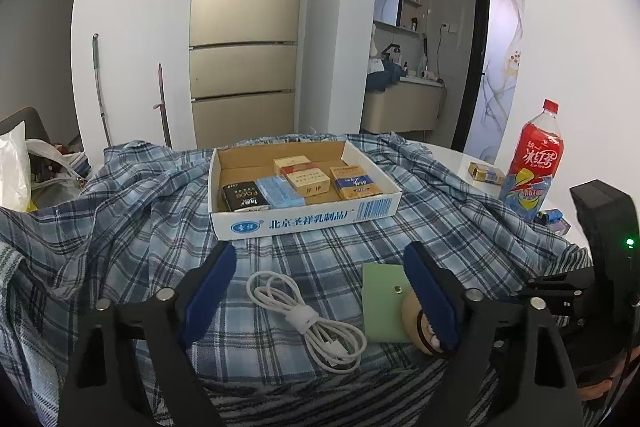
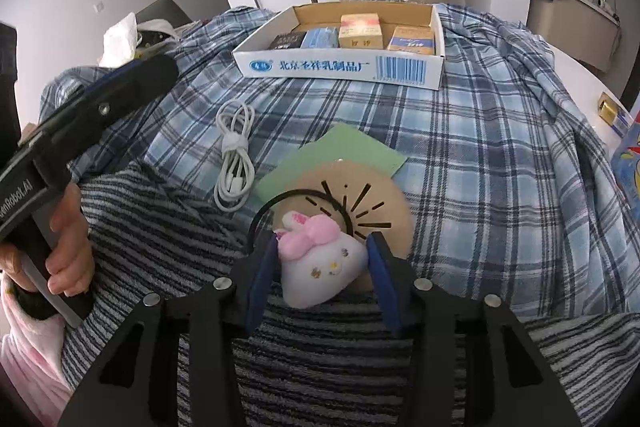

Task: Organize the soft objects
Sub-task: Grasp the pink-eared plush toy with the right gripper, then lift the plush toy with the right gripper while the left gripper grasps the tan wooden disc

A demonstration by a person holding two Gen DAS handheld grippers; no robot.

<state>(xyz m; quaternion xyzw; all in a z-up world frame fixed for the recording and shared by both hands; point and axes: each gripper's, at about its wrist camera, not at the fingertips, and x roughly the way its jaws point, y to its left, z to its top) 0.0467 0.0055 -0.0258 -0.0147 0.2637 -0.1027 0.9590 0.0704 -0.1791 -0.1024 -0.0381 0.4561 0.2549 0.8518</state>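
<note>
A white plush toy with a pink bow (image 2: 320,267) lies on a tan round pad (image 2: 360,187) and a green card (image 2: 360,147). My right gripper (image 2: 323,241) is shut on the toy, its blue pads pressing both sides. A black hair band (image 2: 260,219) curves beside the left pad. My left gripper (image 1: 320,255) stands open above a coiled white cable (image 1: 308,319) with nothing between its pads; its right pad hides most of the tan pad (image 1: 412,311). Behind them stands a cardboard box (image 1: 304,223) with several small packs inside.
A blue plaid shirt (image 1: 120,207) and a striped cloth (image 2: 320,367) cover the table. A red ice tea bottle (image 1: 534,167) and a small pack (image 1: 486,173) stand at the right. A white bag (image 1: 14,163) sits at the left, with a fridge (image 1: 244,47) behind.
</note>
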